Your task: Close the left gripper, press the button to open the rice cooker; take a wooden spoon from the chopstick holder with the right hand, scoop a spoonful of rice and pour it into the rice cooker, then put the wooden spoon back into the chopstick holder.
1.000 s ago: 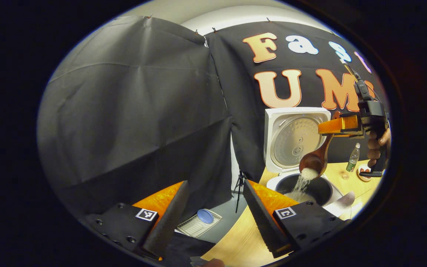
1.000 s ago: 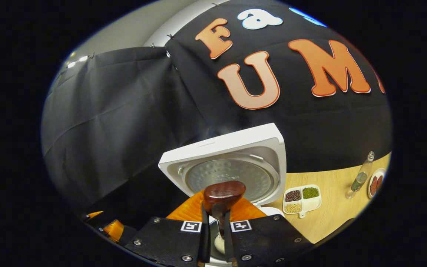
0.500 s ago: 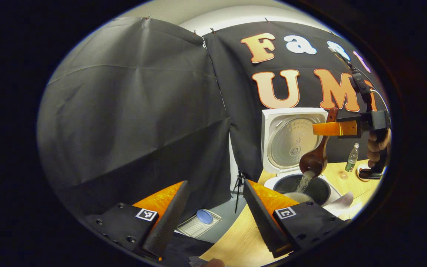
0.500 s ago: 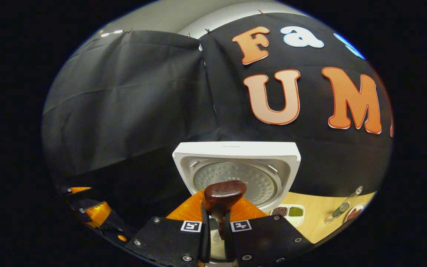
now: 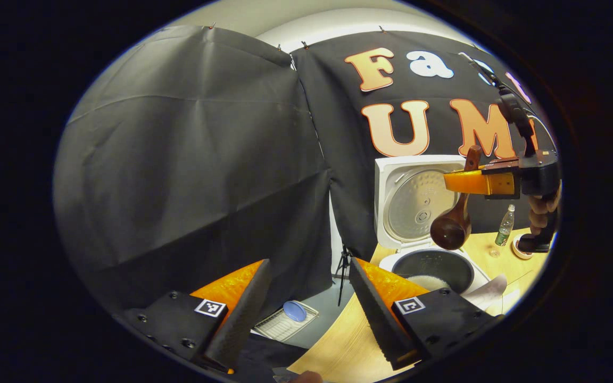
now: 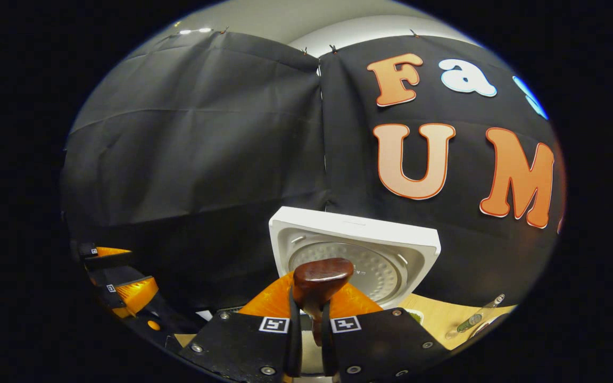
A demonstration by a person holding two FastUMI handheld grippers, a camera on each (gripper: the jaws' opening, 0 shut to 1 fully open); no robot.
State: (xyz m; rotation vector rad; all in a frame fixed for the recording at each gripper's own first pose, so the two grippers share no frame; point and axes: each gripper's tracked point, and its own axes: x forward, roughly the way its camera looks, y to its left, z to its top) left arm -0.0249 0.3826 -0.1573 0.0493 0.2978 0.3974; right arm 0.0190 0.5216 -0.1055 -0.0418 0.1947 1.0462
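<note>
The rice has stopped falling. A moment ago it ran in a white stream from the wooden spoon into the rice cooker. Now the spoon bowl looks empty and hangs just above the open pot, with its handle pointing up to about 1 o'clock. A little pile of rice sits inside the pot. So the pouring part looks done, and the next job is likely to put the spoon back in the chopstick holder.

The right gripper is squeezed tight on the spoon handle, with a finger pressing on each side and the handle end sticking up between them. In the left gripper view it is at about 3 o'clock, held by a hand. The cooker lid stands open behind the spoon.

The left gripper has its fingers spread wide. It holds nothing and touches nothing. It waits at about 9 o'clock from the cooker, over the edge of the table.
</note>
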